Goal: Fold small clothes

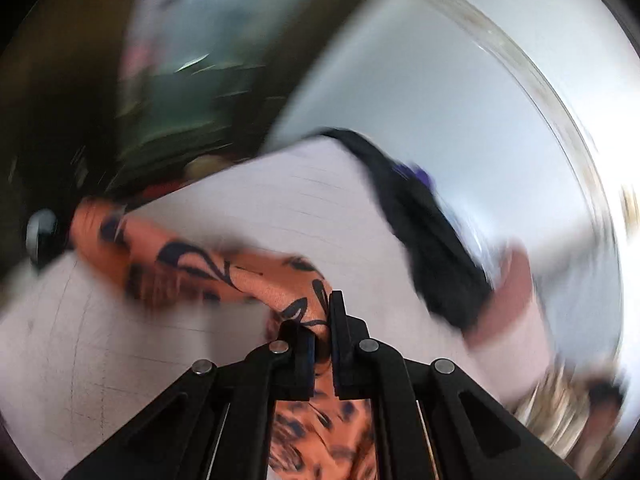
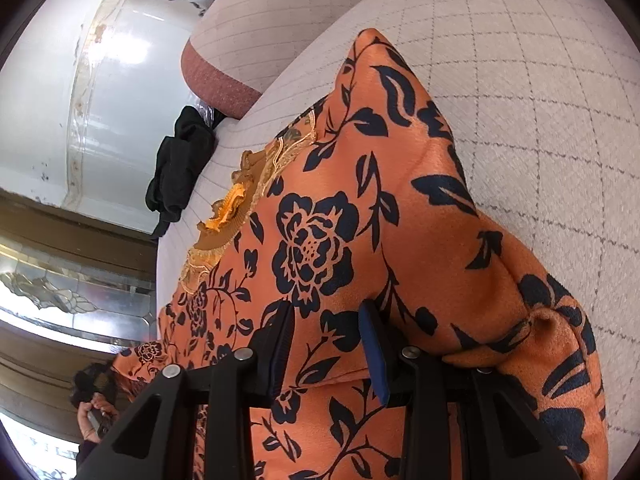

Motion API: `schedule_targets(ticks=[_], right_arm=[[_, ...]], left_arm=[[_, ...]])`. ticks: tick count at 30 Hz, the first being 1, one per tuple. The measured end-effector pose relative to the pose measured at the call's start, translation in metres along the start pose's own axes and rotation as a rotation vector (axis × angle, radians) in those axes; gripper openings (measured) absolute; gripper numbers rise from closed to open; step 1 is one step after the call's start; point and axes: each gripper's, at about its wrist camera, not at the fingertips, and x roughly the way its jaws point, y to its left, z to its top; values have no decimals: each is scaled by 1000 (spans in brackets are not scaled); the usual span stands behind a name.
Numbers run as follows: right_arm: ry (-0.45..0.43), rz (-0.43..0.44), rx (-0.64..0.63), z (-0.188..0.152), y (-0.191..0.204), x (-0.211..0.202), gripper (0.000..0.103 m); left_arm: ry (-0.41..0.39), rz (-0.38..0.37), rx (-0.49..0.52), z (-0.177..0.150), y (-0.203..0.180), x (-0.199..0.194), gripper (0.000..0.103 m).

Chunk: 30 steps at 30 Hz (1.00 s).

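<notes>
Left wrist view: the left gripper [image 1: 322, 334] is pinched tight on the orange floral garment [image 1: 192, 268], low centre of a blurred frame.

In the right wrist view the garment [image 2: 360, 216] sprawls over the quilted bed [image 2: 540, 100], filling the middle. The right gripper [image 2: 326, 338] stands partly open, cloth between its fingers; whether they press I cannot tell. It looks light, limp, perhaps slippery: take hems or corners, avoid the frilled neckline [image 2: 232, 204].

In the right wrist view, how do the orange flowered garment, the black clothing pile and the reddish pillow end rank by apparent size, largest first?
1. Orange flowered garment, which fills most of the picture, though it lies nearest the camera.
2 and 3. Black clothing pile and reddish pillow end look about alike. Both lie farther off, so I will not rank them.
</notes>
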Motion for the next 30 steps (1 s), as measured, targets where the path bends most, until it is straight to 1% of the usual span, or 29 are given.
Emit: schedule_targets(ticks=[1,3,4,6,7,8,10,11,12,13,14,15,16,17,18,19,20,22,23,24,26,27,28,30], right_arm=[[6,8,15,1,-1,-1,38],[17,18,31,1,1,4,37],[25,25,41,2,0,3,37],[34,35,58,5,0,3,37],[39,43,70,7,-2,2,37],[42,49,80,9,-3,0,37],[42,55,93,12,-4,-4,37],[34,55,96,14,-4,-8,37],[23,57,97,15,-3,-11,40],[12,68,99,15,-2,-12,47],[-1,104,112,15,-2,-15,64],[-9,134,121,13,-1,-16,69],[-13,152,119,13,0,-18,69],[-19,151,103,13,3,-20,69],[-28,137,89,12,5,-22,69],[-34,124,78,11,8,-22,69],[-38,114,65,10,10,-21,69],[-27,108,50,10,13,-18,69],[-25,104,41,9,15,-18,69],[-26,94,21,8,20,-17,69],[-47,61,-67,2,37,-17,69],[-63,41,-136,-2,49,-19,69],[-90,13,-238,-10,66,-21,69],[-111,-4,-355,-24,88,-20,69]], left_arm=[[10,-18,65,-6,-23,-3,5],[48,-57,262,-33,-91,-10,5],[65,-67,340,-48,-115,-12,5],[126,-101,526,-93,-172,-13,5],[186,-128,630,-126,-203,-12,5],[243,-142,712,-155,-225,-11,6],[335,-165,845,-203,-255,-13,12],[350,-187,882,-220,-263,-17,12],[349,-212,889,-230,-266,-23,16],[344,-235,874,-233,-264,-28,26],[329,-253,840,-227,-258,-31,34],[299,-252,805,-215,-251,-27,55],[254,-235,771,-210,-243,-30,69],[191,-194,721,-197,-229,-32,71],[146,-150,674,-188,-215,-33,71],[119,-102,633,-179,-199,-30,71],[107,-68,609,-177,-188,-29,71],[95,43,540,-170,-152,-12,71],[88,78,514,-171,-139,-5,71],[85,92,493,-173,-127,1,71],[89,104,451,-181,-105,16,71],[86,114,430,-187,-97,24,71],[83,123,411,-193,-91,31,71],[95,147,377,-207,-78,48,71]])
